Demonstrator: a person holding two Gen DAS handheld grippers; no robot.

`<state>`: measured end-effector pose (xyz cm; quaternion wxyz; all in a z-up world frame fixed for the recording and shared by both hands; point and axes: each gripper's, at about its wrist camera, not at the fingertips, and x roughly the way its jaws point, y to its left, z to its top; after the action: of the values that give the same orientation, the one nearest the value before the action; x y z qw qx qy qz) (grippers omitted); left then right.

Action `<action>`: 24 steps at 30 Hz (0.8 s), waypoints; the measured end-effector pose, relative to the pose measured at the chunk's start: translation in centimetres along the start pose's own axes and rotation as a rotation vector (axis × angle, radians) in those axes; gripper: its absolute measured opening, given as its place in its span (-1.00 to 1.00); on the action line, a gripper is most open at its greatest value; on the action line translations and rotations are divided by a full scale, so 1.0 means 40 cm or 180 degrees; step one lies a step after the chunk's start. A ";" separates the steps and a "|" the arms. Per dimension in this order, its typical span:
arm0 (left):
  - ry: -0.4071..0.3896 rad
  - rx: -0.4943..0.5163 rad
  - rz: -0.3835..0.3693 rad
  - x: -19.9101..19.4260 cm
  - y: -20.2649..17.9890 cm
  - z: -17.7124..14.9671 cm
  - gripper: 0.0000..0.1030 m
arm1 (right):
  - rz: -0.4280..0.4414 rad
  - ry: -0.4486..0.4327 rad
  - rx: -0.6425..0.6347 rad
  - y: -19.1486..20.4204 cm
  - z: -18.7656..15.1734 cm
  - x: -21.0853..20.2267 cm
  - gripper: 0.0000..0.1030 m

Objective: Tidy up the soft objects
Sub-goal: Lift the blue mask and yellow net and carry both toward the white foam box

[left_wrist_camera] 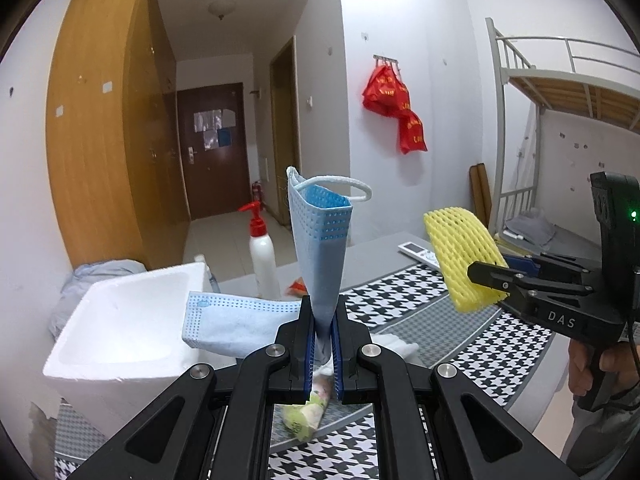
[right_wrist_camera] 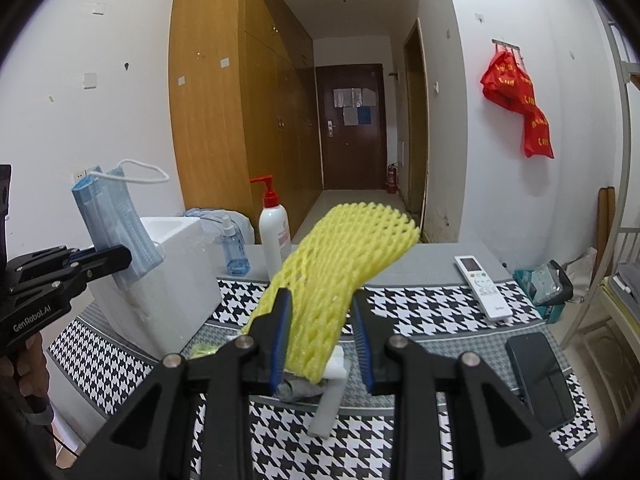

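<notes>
My left gripper [left_wrist_camera: 323, 316] is shut on a folded blue face mask [left_wrist_camera: 320, 240] that stands upright above the table; it also shows in the right wrist view [right_wrist_camera: 116, 224], held beside the white foam box [right_wrist_camera: 176, 280]. A second blue mask [left_wrist_camera: 236, 324] lies over the box's rim [left_wrist_camera: 120, 300]. My right gripper [right_wrist_camera: 320, 320] is shut on a yellow foam net sleeve [right_wrist_camera: 336, 264], held above the table; it shows in the left wrist view [left_wrist_camera: 464, 256] too. A white foam piece [right_wrist_camera: 332, 392] and a grey cloth [right_wrist_camera: 298, 390] lie below it.
The table carries a houndstooth cloth [right_wrist_camera: 420, 312]. A white pump bottle [right_wrist_camera: 274, 236], a blue spray bottle [right_wrist_camera: 234, 248], a remote [right_wrist_camera: 482, 284] and a black phone [right_wrist_camera: 540, 376] lie on it. A wrapped packet [left_wrist_camera: 308, 412] lies under my left gripper.
</notes>
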<state>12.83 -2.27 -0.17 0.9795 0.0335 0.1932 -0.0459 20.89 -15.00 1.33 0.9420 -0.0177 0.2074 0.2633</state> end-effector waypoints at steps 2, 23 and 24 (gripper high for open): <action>-0.0026 0.0006 0.0024 -0.003 0.002 0.004 -0.85 | 0.0016 -0.0018 -0.0007 0.007 0.005 0.002 -0.34; -0.0147 -0.0083 0.0372 -0.037 0.076 0.029 -0.85 | 0.0311 -0.0189 -0.0188 0.085 0.065 0.025 -0.34; -0.0152 -0.0087 0.0385 -0.040 0.082 0.029 -0.85 | 0.0327 -0.0193 -0.0196 0.089 0.067 0.026 -0.34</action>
<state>12.10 1.02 1.67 0.9852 0.0307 0.1680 0.0152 20.93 -11.06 3.64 0.9321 -0.0280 0.1712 0.3180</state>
